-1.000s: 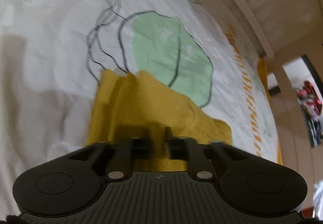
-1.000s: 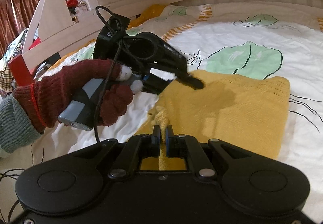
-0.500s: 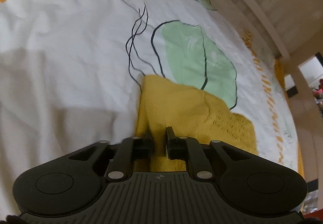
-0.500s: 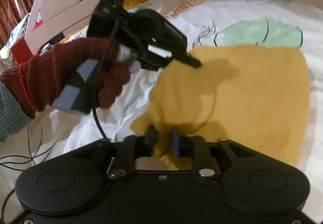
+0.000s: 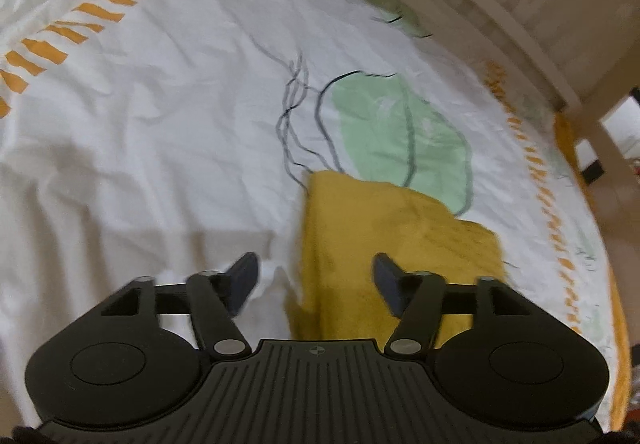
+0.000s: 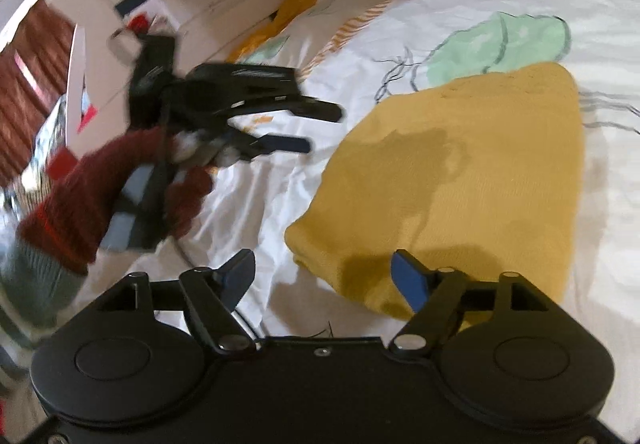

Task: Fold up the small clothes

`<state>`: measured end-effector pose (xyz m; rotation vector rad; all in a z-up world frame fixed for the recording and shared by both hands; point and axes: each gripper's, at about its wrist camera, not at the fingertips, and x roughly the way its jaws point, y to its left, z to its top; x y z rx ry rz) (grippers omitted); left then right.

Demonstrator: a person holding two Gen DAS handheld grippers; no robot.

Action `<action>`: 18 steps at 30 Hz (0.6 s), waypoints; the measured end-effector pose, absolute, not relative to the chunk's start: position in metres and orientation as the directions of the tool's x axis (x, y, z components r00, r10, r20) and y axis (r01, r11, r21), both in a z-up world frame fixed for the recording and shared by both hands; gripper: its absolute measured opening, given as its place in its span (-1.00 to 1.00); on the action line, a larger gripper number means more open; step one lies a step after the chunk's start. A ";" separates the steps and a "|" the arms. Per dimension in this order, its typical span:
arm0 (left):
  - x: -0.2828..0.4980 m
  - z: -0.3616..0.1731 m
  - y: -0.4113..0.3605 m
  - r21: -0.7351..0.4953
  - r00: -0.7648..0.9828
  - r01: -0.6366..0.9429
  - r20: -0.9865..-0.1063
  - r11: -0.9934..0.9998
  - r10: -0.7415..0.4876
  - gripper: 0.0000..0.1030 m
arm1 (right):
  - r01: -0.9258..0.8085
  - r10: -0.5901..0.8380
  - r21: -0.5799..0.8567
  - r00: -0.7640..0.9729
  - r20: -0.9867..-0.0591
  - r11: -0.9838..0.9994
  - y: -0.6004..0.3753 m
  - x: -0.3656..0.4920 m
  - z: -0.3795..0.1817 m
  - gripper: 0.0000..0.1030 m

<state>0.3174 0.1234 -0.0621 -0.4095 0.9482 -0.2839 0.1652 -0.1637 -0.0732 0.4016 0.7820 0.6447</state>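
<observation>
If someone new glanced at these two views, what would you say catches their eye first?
Probably the mustard-yellow garment, lying folded on the white bedsheet beside its big green leaf print. Next, the left gripper, held in a dark red knitted glove left of the garment, its jaws opening with nothing between them. The right gripper is opening too, over the garment's near edge.

1. I find no text, number or brand that I can read on the bedsheet (image 5: 168, 132).
2. The body of my left gripper (image 6: 320, 126) carries some pale marks, seen from my right wrist, but the blur makes them unreadable.
</observation>
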 end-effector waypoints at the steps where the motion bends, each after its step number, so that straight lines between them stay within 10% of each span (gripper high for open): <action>1: 0.310 -0.058 0.123 -0.471 0.552 0.070 -0.716 0.879 -0.427 0.48 | -0.363 0.665 0.570 0.539 -0.517 0.737 -0.170 0.164 -0.072 0.53; 18: 0.249 -0.106 0.081 -0.302 0.426 0.171 -0.835 0.938 -0.347 0.72 | -0.137 0.577 0.647 0.614 -0.539 0.750 -0.247 0.159 -0.078 0.92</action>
